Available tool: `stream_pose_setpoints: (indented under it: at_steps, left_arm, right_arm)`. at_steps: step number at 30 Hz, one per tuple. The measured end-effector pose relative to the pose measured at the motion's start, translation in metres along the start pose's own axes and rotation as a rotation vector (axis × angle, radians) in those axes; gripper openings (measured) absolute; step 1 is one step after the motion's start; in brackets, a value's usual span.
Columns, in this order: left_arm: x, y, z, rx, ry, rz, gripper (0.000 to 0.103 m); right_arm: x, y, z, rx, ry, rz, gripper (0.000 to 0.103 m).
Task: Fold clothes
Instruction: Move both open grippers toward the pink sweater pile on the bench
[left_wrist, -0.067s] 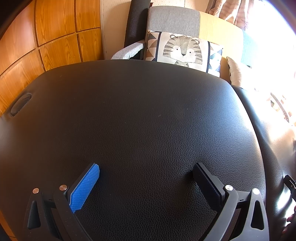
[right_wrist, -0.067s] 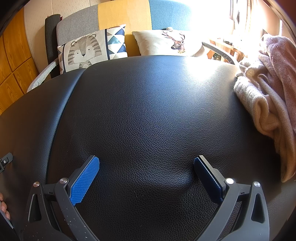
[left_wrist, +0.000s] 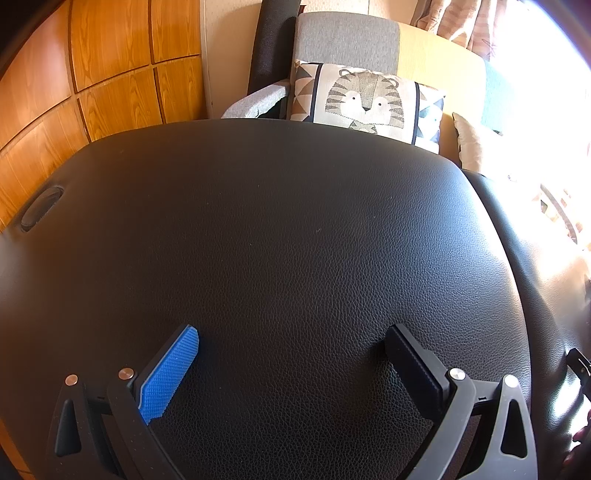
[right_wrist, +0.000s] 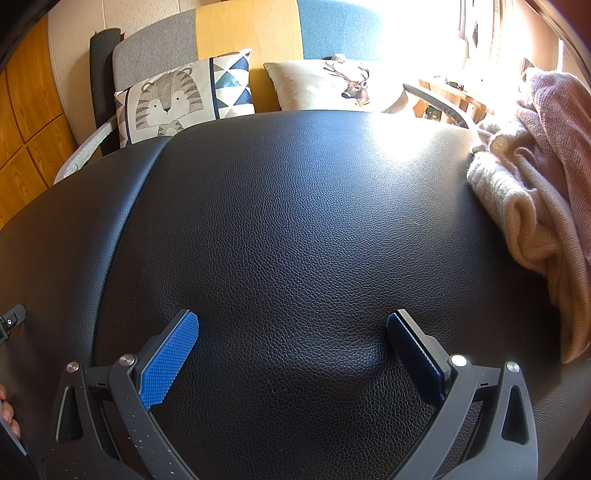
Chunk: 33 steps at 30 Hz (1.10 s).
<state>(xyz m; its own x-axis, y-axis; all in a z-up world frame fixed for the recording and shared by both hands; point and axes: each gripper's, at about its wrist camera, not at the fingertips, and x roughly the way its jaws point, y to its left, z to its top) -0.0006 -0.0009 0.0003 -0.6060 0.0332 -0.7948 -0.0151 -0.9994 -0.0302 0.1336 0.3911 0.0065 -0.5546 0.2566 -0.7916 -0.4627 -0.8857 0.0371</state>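
Left gripper (left_wrist: 291, 347): jaws spread wide, nothing between them, blue ridged pad on one finger, the other pad in shadow. Tips press on or hover just over the black grained-leather padded surface (left_wrist: 295, 236); contact hard to judge. Right gripper (right_wrist: 291, 332): likewise wide apart and empty, over the same leather, which dimples slightly between the fingers. Fingertips of a hand (right_wrist: 9, 413) cut off at lower left edge. Heap of cream and pink knitted clothes (right_wrist: 532, 192) lies on the leather's right side, well apart from both grippers, partly cropped by the frame. Beyond: grey, yellow and blue sofa (right_wrist: 243, 33) with tiger-print cushion (right_wrist: 173, 99) and deer-print cushion (right_wrist: 332, 81). Window area washed out by glare.
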Motion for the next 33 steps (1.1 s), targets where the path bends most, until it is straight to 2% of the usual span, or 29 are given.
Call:
stream_pose_setpoints:
  at_steps: [14, 16, 17, 19, 23, 26, 33]
  left_arm:
    - [0.002, 0.006, -0.003, 0.0, 0.0, -0.004, 0.102]
    - [-0.003, 0.004, -0.002, -0.002, -0.009, -0.004, 0.088]
    - [-0.007, 0.002, -0.002, 0.004, -0.016, -0.005, 0.084]
    - [-0.015, -0.003, -0.001, 0.017, -0.03, -0.009, 0.083]
    - [-0.042, -0.03, 0.001, 0.087, -0.073, -0.058, 0.083]
    - [-0.07, -0.06, 0.004, 0.194, -0.137, -0.129, 0.083]
    - [-0.117, -0.138, 0.003, 0.359, -0.158, -0.282, 0.083]
  right_arm:
    - [0.002, 0.004, 0.004, 0.012, 0.005, 0.011, 0.103]
    - [-0.005, -0.001, 0.005, 0.034, -0.003, 0.014, 0.103]
    - [-0.01, -0.002, 0.006, 0.037, -0.01, 0.002, 0.103]
    - [-0.022, -0.003, 0.006, 0.032, -0.028, -0.032, 0.103]
    - [-0.048, -0.011, 0.009, 0.037, -0.057, -0.087, 0.103]
    - [-0.073, -0.022, 0.01, 0.057, -0.103, -0.116, 0.103]
    - [-0.119, -0.063, 0.011, 0.149, -0.145, -0.153, 0.103]
